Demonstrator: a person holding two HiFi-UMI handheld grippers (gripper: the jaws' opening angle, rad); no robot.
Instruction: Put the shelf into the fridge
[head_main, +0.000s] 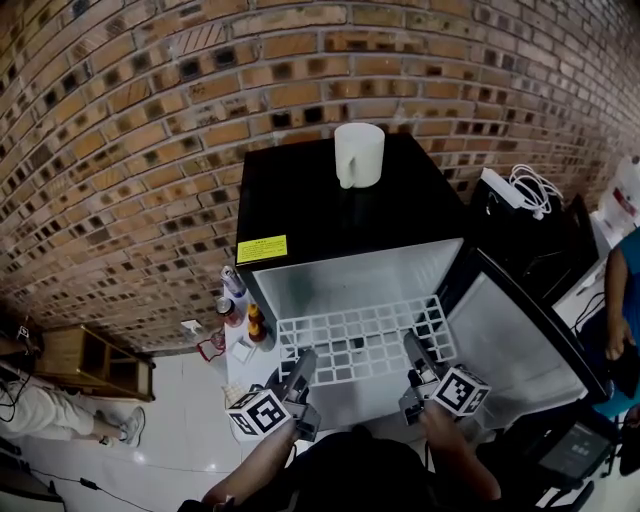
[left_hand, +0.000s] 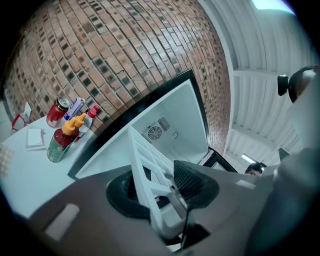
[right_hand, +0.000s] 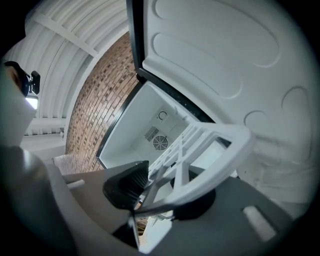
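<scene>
I held the white grid shelf flat at the mouth of the fridge, its long axis running from 9 to 3 o'clock and its far edge facing 12 toward the white cavity. My left hand-held gripper was clamped on the left end of the near edge, and my right hand-held gripper on the right end. The door stood swung wide at 3, with the cavity open ahead.
</scene>
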